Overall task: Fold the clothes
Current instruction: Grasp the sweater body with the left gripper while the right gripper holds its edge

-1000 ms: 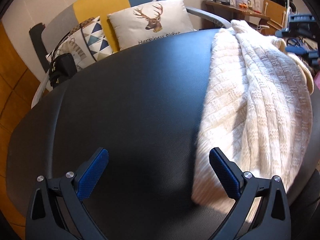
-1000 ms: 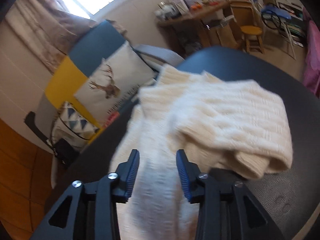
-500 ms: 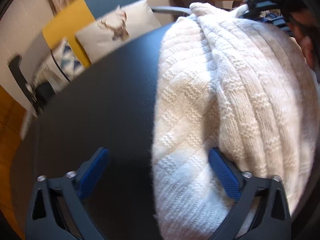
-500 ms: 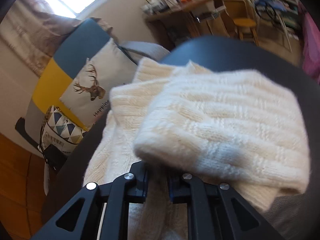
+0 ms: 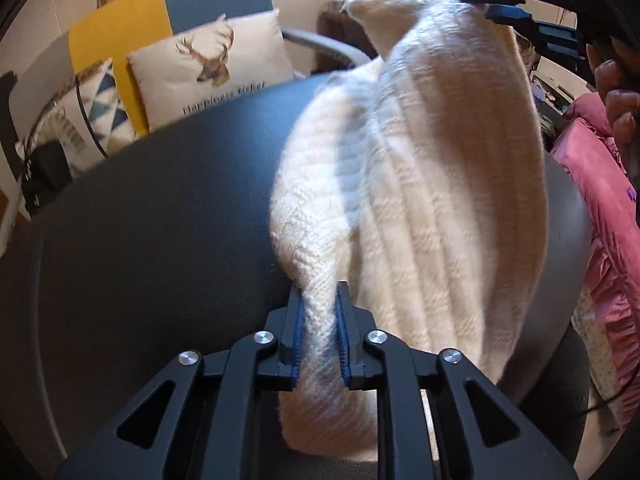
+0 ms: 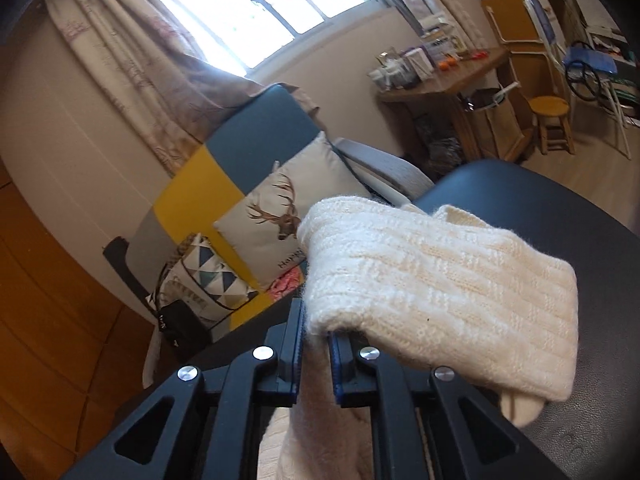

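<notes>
A cream knitted sweater (image 5: 440, 160) lies on the black padded table (image 5: 160, 220) and is pulled up at both ends. My left gripper (image 5: 319, 292) has the sweater's near edge between its blue pads, which press on the knit while its jaws are opening slightly. At the top right of the left wrist view, my right gripper (image 5: 504, 12) holds the far end up high, beside a person's hand (image 5: 616, 96). In the right wrist view, my right gripper (image 6: 316, 328) is shut on a folded edge of the sweater (image 6: 440, 288), which drapes to the right above the table (image 6: 580, 220).
Behind the table stands a yellow, blue and grey sofa (image 6: 240, 152) with a deer cushion (image 6: 280, 216) and a triangle-patterned cushion (image 6: 204, 276). Pink fabric (image 5: 600, 200) lies off the table's right edge. A cluttered wooden desk (image 6: 448, 80) and a stool (image 6: 552, 120) stand further back.
My left gripper went from wide open beside the sweater to closed on its near edge. My right gripper closed on the far fold and lifted it off the table.
</notes>
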A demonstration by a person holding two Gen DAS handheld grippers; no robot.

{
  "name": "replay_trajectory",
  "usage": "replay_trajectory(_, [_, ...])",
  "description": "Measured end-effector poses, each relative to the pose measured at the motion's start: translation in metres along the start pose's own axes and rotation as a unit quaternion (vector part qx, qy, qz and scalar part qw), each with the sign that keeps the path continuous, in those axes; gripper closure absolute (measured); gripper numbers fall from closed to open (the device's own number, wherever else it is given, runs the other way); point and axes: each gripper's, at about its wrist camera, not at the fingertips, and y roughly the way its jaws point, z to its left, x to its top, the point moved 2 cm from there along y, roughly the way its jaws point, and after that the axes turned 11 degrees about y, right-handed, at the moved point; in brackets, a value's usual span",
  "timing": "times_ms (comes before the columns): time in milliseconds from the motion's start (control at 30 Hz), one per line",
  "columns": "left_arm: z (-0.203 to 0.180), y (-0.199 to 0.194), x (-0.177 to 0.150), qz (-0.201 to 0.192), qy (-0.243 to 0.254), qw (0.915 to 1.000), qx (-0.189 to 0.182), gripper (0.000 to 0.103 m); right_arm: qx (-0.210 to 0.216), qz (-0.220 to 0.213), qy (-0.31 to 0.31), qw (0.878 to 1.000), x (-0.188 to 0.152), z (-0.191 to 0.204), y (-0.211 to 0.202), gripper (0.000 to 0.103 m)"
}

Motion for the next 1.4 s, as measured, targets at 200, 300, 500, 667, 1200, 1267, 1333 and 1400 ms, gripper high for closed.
replay_trajectory(200, [-0.027, 0.003, 0.002, -0.030, 0.048, 0.9983, 0.011, 0.020, 0.002, 0.017, 0.006, 1.000, -0.007, -0.006, 0.003, 0.093])
replay_trajectory(300, [-0.034, 0.023, -0.004, -0.005, 0.062, 0.9980, 0.002, 0.019, 0.001, 0.027, 0.011, 1.000, -0.011, -0.018, 0.007, 0.093])
replay_trajectory(500, [-0.038, 0.034, -0.019, -0.002, 0.038, 0.9957, -0.084, 0.019, 0.011, 0.038, 0.018, 0.999, -0.020, -0.031, 0.015, 0.093])
replay_trajectory(667, [-0.046, 0.032, -0.038, -0.023, 0.072, 0.9952, -0.061, 0.017, 0.013, 0.037, 0.012, 0.999, -0.021, -0.034, 0.017, 0.093])
replay_trajectory(1200, [-0.024, -0.061, -0.002, -0.096, 0.022, 0.9859, -0.135, 0.091, 0.045, -0.010, 0.018, 0.999, 0.000, -0.015, -0.020, 0.095])
replay_trajectory(1267, [-0.012, -0.083, 0.007, -0.121, 0.008, 0.9816, -0.148, 0.091, 0.060, -0.019, 0.011, 0.998, 0.008, 0.000, -0.030, 0.096])
replay_trajectory(1333, [-0.008, -0.108, 0.012, -0.145, 0.003, 0.9768, -0.158, 0.091, 0.073, -0.030, 0.001, 0.997, 0.015, 0.017, -0.042, 0.096])
replay_trajectory(1400, [-0.002, -0.131, 0.016, -0.167, 0.003, 0.9714, -0.169, 0.091, 0.079, -0.049, -0.023, 0.995, 0.022, 0.039, -0.056, 0.096])
